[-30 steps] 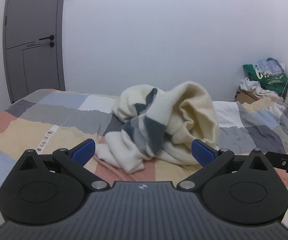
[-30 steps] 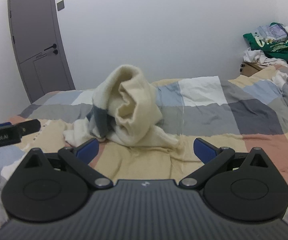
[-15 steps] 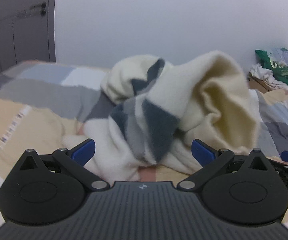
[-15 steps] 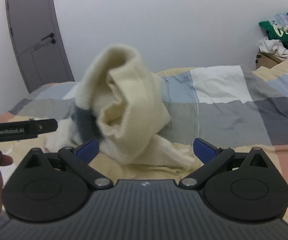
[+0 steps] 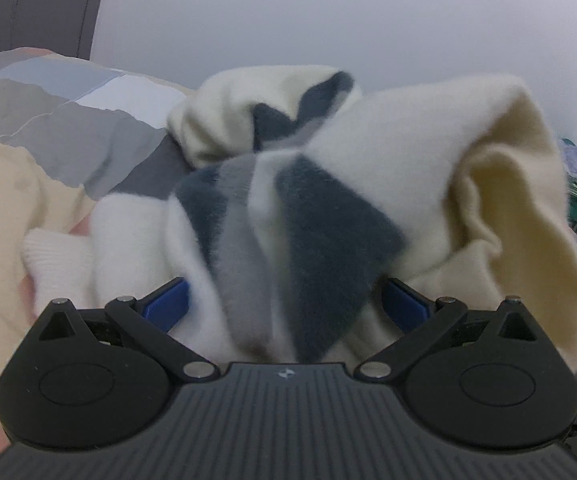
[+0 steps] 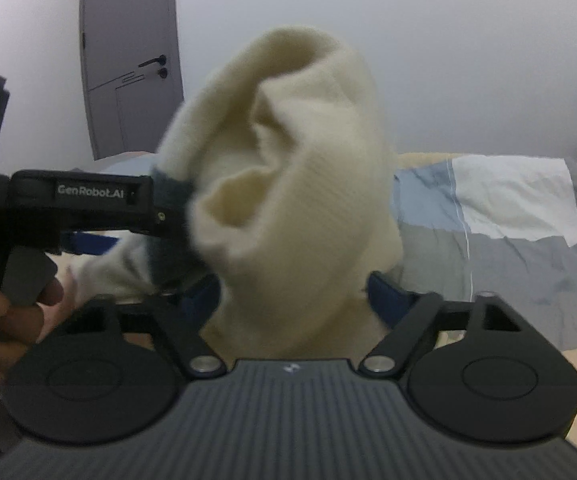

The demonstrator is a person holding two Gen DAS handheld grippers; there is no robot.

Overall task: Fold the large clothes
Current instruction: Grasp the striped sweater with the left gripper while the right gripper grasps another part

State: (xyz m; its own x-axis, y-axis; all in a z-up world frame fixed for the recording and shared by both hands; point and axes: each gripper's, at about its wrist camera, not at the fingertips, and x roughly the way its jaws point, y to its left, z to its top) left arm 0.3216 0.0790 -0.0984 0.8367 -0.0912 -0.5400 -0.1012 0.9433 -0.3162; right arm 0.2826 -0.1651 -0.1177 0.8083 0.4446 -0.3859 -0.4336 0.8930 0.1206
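Reaching into the crumpled sweater (image 6: 300,184), the right gripper (image 6: 294,296) is closing around cream fabric, not yet pinching; the left gripper (image 5: 286,304) gapes around it; next, lift and spread.

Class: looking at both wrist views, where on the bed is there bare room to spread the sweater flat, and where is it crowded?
Free: quilt right of the sweater, and quilt toward the door. Crowded: around the sweater, both grippers closing in.

The left tongs (image 5: 284,304) stood wide apart; the right tongs (image 6: 294,296) were closing; a hand (image 6: 4,320) gripped the left handle.
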